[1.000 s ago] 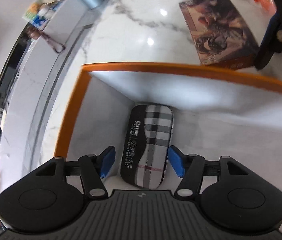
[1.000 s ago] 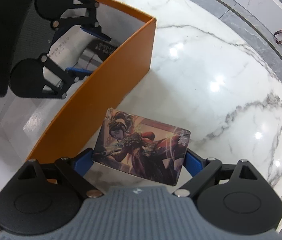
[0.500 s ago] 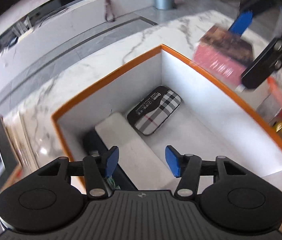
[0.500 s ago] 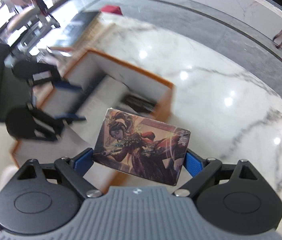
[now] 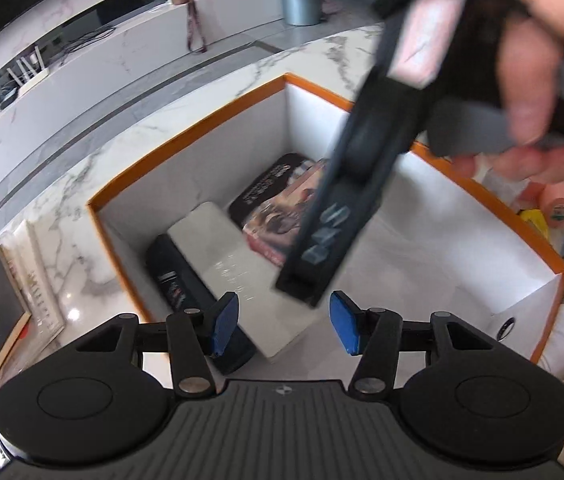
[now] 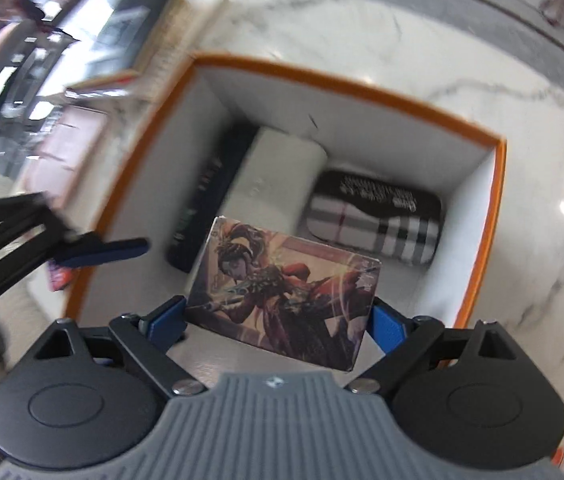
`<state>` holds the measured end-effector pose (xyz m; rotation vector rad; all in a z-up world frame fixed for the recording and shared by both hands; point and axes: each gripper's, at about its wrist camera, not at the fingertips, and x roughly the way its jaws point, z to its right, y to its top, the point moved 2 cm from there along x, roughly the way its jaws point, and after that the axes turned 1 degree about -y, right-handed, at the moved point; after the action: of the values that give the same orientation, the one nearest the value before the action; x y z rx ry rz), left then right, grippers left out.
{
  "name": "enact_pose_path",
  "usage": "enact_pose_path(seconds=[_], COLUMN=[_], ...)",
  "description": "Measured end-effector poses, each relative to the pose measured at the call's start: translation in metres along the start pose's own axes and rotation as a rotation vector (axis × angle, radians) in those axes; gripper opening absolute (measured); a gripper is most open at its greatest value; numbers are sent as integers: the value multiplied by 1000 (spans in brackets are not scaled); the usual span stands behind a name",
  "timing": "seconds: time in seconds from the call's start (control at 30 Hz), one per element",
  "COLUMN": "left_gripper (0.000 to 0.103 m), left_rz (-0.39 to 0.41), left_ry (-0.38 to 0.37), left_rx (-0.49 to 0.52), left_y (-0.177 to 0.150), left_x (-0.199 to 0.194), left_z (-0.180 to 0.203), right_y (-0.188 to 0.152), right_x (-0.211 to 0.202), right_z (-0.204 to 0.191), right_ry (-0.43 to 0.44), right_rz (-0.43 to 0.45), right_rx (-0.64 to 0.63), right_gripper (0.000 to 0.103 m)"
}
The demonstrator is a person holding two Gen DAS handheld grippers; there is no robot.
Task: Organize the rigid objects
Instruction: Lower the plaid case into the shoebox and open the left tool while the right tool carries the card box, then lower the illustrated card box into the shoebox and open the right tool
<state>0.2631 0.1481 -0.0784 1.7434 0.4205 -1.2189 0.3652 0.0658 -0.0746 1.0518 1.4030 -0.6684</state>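
Right gripper (image 6: 278, 316) was clamped on the illustrated card box (image 6: 286, 292), held over the orange-rimmed box (image 6: 498, 216); free floor lay just below, beside the plaid glasses case (image 6: 378, 228), long axis across the fingers; left gripper (image 5: 284, 324) hung released, holding nothing.
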Motion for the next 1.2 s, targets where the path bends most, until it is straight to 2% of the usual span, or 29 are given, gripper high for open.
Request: enact_pose_path(seconds=[0.13, 0.3, 0.43, 0.5, 0.57, 0.63, 0.77, 0.83, 0.87, 0.93, 1.0, 1.2], left_gripper=[53, 52, 52, 52, 52, 52, 55, 56, 57, 68, 69, 68], left_rz=[-6, -20, -27, -23, -22, -26, -58, -78, -84, -86, -98, -136], left_ry=[-31, -49, -82, -102, -110, -119, -88, -70, -65, -47, -23, 20], left_rx=[-13, -52, -99, -130, -143, -136, -82, -76, -77, -73, -64, -25], left_y=[2, 4, 5, 5, 5, 5, 12, 15, 15, 12, 14, 17], left_x=[13, 23, 30, 31, 32, 32, 43, 49, 52, 54, 58, 74], left_z=[1, 3, 3, 2, 3, 8, 23, 29, 34, 41, 46, 56], right_y=[3, 5, 5, 5, 4, 1, -3, -5, -5, -6, -9, -24], right_x=[6, 17, 17, 13, 7, 0, -13, -17, -18, -24, -30, -51], right_z=[-6, -16, -15, -10, -4, 2, 9, 10, 10, 13, 16, 33], right_ry=[-89, -163, -182, -157, -134, -129, -131, -154, -162, -170, -158, -93], right_rz=[-10, -52, -49, -48, -39, -39, -6, 13, 25, 52, 88, 205], right_rx=[-21, -60, -91, -92, -96, -117, -187, -228, -242, -258, -270, -248], right_gripper=[93, 93, 93, 93, 89, 77, 71, 56, 53, 48, 45, 45])
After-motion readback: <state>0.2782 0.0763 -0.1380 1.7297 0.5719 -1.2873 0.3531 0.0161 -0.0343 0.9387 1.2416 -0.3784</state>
